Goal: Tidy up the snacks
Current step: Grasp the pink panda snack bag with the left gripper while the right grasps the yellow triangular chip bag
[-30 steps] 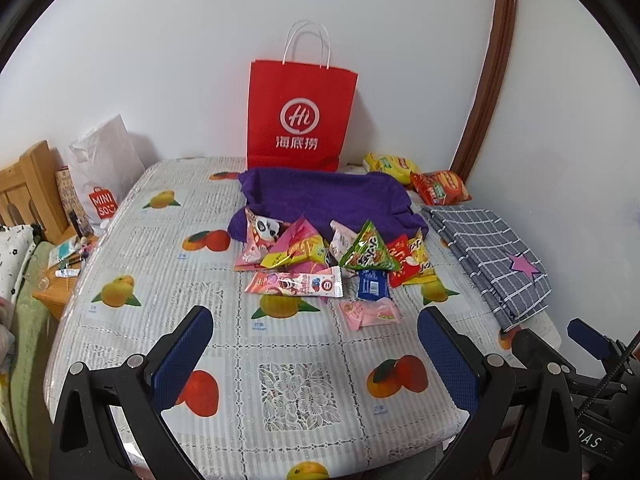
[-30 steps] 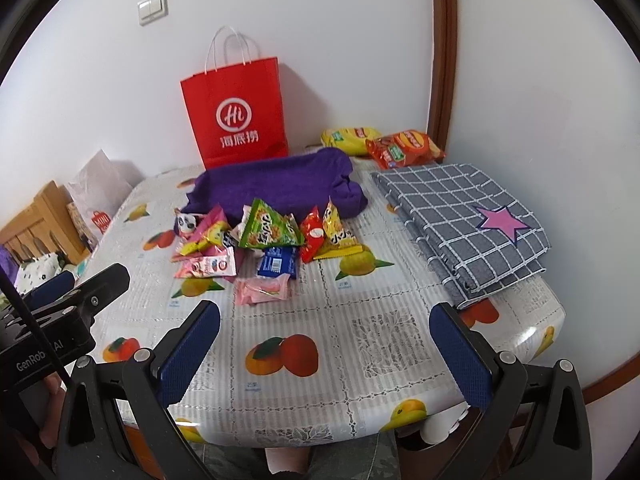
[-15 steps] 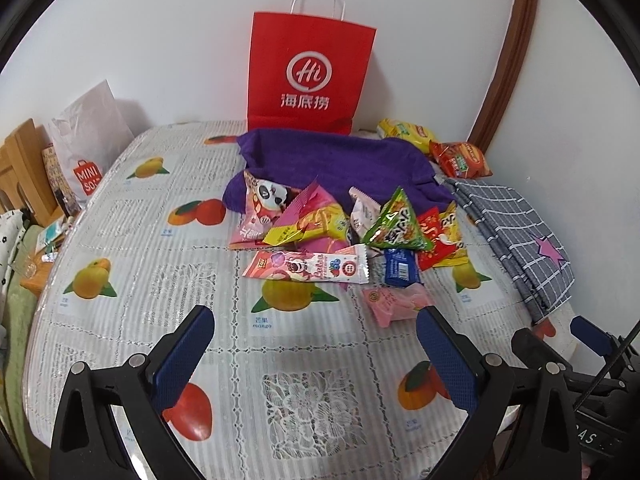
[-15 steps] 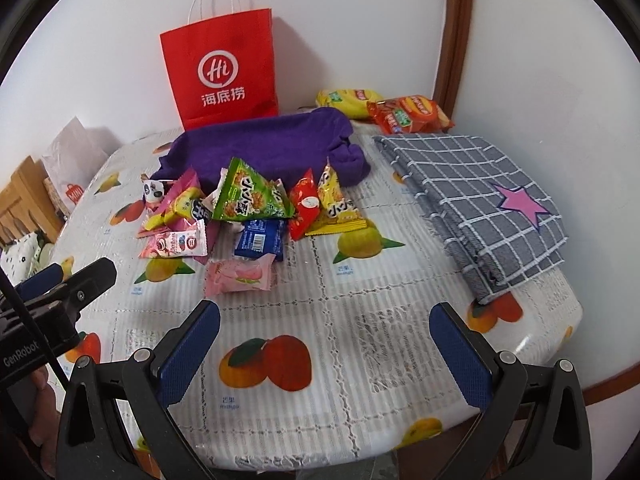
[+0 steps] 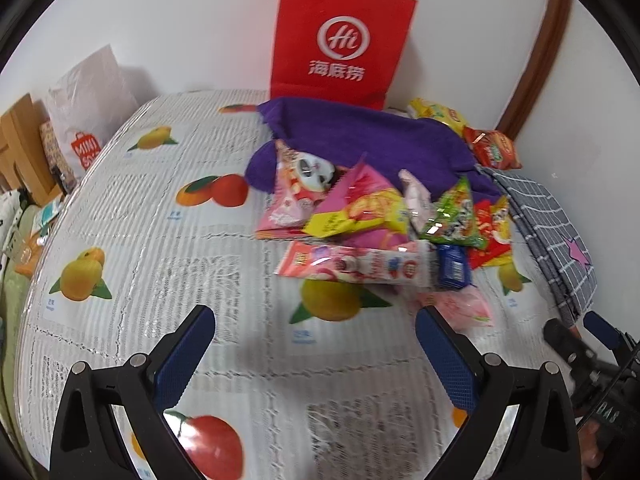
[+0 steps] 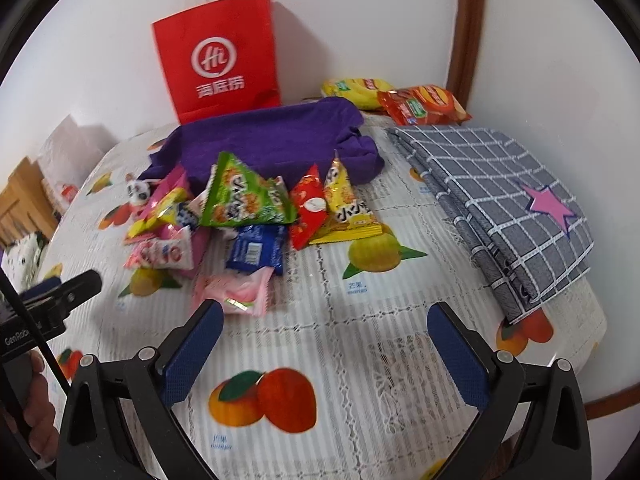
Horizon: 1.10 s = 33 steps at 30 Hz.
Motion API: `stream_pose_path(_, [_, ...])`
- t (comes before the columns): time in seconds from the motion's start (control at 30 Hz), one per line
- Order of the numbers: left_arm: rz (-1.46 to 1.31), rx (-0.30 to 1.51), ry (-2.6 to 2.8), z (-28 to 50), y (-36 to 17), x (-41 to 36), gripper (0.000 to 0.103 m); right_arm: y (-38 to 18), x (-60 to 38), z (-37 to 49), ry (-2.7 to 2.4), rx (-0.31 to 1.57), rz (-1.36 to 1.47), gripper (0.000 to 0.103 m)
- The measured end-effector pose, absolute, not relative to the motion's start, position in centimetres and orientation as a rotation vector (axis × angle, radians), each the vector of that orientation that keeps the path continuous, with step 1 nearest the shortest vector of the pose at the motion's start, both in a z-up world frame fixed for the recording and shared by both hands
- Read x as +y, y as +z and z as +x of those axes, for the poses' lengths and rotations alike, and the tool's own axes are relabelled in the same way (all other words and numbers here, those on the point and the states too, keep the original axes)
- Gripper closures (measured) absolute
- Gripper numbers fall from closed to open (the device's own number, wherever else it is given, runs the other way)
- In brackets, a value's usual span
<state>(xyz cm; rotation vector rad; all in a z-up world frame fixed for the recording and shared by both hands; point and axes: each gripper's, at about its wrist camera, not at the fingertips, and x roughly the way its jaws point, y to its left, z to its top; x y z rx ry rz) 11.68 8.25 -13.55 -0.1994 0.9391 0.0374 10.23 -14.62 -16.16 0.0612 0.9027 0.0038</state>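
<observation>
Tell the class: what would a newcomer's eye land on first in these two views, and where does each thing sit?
First comes the red paper bag, upright against the white wall at the table's far edge. In front of it lies a purple towel, and against its near edge a bright heap of snack packets spreads over the fruit-print tablecloth. The left gripper and right gripper hover wide open, empty.

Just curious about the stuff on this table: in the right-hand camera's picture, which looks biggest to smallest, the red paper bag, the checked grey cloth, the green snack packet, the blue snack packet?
1. checked grey cloth, nearer the camera, so unsure
2. red paper bag
3. green snack packet
4. blue snack packet
</observation>
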Motion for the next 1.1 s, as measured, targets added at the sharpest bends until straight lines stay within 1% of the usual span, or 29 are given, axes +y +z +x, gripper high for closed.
stream_pose_path(0.13, [-0.219, 0.95, 0.047, 12.5, -14.2, 9.5, 0.006, -16.7, -15.8, 11.4, -0.013, 0.91, 0.095, 0.005])
stream_pose_path(0.2, [-0.224, 0.957, 0.038, 12.9, -14.4, 9.8, 0.012, -17.0, -16.7, 12.0, -0.032, 0.912, 0.102, 0.006])
stream_pose_path(0.23, [-0.221, 0.96, 0.035, 13.1, -14.5, 9.9, 0.012, -17.1, -17.0, 12.3, -0.04, 0.912, 0.104, 0.006])
stream_pose_path(0.3, [-0.214, 0.961, 0.036, 13.4, -14.7, 10.0, 0.012, -17.4, -17.7, 13.0, -0.045, 0.909, 0.11, 0.007])
stream_pose_path(0.37, [-0.212, 0.964, 0.036, 13.8, -14.9, 10.1, 0.012, -17.6, -18.1, 14.1, -0.043, 0.906, 0.104, 0.012])
stream_pose_path(0.5, [-0.209, 0.973, 0.028, 14.4, -15.1, 10.3, 0.013, -17.7, -18.7, 16.6, -0.064, 0.882, 0.099, 0.015])
stream_pose_path(0.57, [-0.192, 0.971, 0.028, 14.7, -15.1, 10.2, 0.013, -17.6, -19.0, 18.2, -0.059, 0.87, 0.122, 0.021])
stream_pose_path(0.67, [-0.183, 0.966, 0.037, 15.1, -15.1, 10.3, 0.014, -17.9, -18.8, 20.1, -0.027, 0.871, 0.135, 0.022])
stream_pose_path(0.7, [-0.184, 0.964, 0.035, 15.3, -15.0, 10.4, 0.014, -18.2, -18.5, 20.6, -0.023, 0.879, 0.133, 0.024])
stream_pose_path(0.77, [-0.198, 0.956, 0.033, 15.5, -14.9, 10.6, 0.014, -19.2, -18.0, 21.8, -0.01, 0.915, 0.121, 0.04])
stream_pose_path(0.83, [-0.226, 0.95, 0.031, 15.7, -14.8, 10.9, 0.014, -20.2, -17.8, 22.4, -0.008, 0.946, 0.123, 0.045])
stream_pose_path(1.1, [-0.197, 0.933, 0.056, 17.2, -14.1, 11.6, 0.014, -21.9, -17.3, 25.0, 0.029, 0.966, 0.123, 0.045])
